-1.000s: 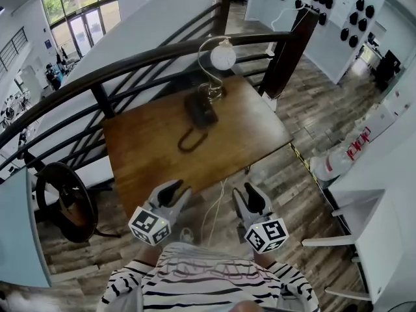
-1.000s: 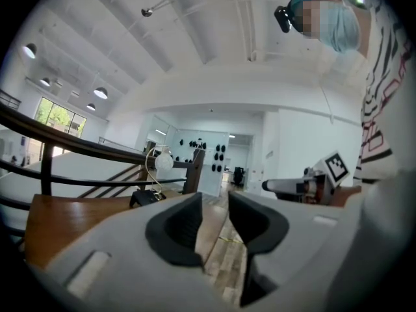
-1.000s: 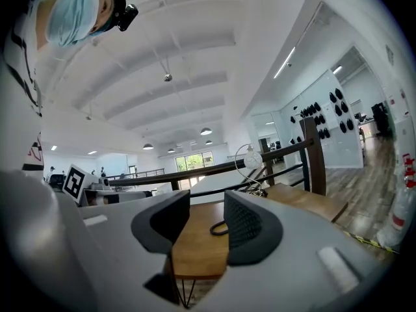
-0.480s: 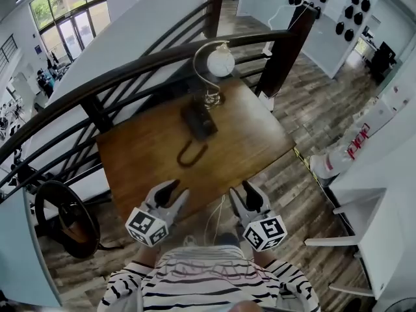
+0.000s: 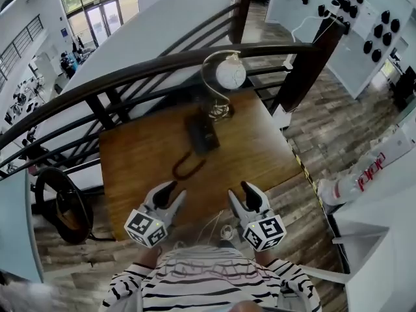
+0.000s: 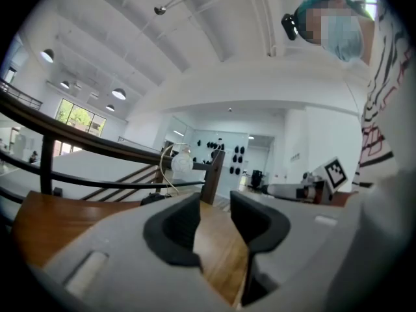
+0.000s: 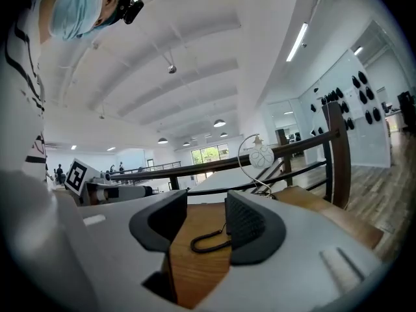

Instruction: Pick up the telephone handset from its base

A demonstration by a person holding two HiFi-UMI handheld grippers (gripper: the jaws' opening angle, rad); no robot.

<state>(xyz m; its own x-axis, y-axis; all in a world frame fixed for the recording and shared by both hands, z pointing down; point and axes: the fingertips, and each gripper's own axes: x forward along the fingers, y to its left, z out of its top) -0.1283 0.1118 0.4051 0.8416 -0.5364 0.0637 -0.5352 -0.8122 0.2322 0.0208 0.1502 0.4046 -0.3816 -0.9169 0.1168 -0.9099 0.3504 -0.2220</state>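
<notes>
A black telephone (image 5: 201, 134) lies on the wooden table (image 5: 260, 155) with its handset resting on the base. Its coiled cord (image 5: 187, 168) loops toward me. My left gripper (image 5: 170, 192) and right gripper (image 5: 244, 192) hover at the table's near edge, well short of the phone, both pointing at it. Both have just been opening and hold nothing. In the left gripper view the open left gripper (image 6: 214, 223) faces the distant telephone (image 6: 155, 199). The right gripper (image 7: 206, 223) frames the cord (image 7: 209, 242); the phone itself is hidden behind a jaw.
A curved lamp with a white globe (image 5: 229, 75) stands just behind the phone. A dark railing (image 5: 162, 64) runs along the table's far side. A white cable (image 5: 214, 223) hangs off the near edge. A person's striped top (image 5: 208, 278) fills the bottom.
Both grippers have moved forward from over the floor to the table's near edge. The jaws of the right gripper stand a little wider.
</notes>
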